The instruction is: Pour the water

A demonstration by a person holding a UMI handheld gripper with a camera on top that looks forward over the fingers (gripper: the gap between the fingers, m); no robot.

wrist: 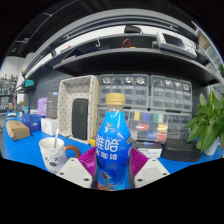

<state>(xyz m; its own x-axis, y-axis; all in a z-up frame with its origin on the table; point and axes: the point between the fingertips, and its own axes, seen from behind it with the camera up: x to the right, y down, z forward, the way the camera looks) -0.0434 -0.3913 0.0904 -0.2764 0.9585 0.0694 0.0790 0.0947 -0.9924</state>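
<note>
A blue plastic bottle [115, 150] stands upright between the two fingers of the gripper [113, 172], filling the space between them, its lower body flanked by the magenta pads [137, 160] on either side. The pads appear to lie against its sides, so the fingers seem pinched on it, though contact is hard to confirm where the label hides the edges. The bottle is a smooth rounded cylinder narrowing at the shoulder to a pale yellow-orange cap [116, 100]; its glossy blue wrap carries white characters and a wave-like pattern. Just to the left of the fingers sits a white cup [51, 150] with an open round mouth, resting on the blue table surface [20, 148]. Behind the cup stands a tall cream-coloured box [78, 106] with a perforated, dotted face and a dark opening. Beyond the bottle a set of translucent plastic drawer cabinets [150, 95] holds small parts, with dark shelving [120, 55] arching above. To the right, the green leaves of a plant [207, 122] reach in, and a cardboard box [16, 129] lies far left on the table.
</note>
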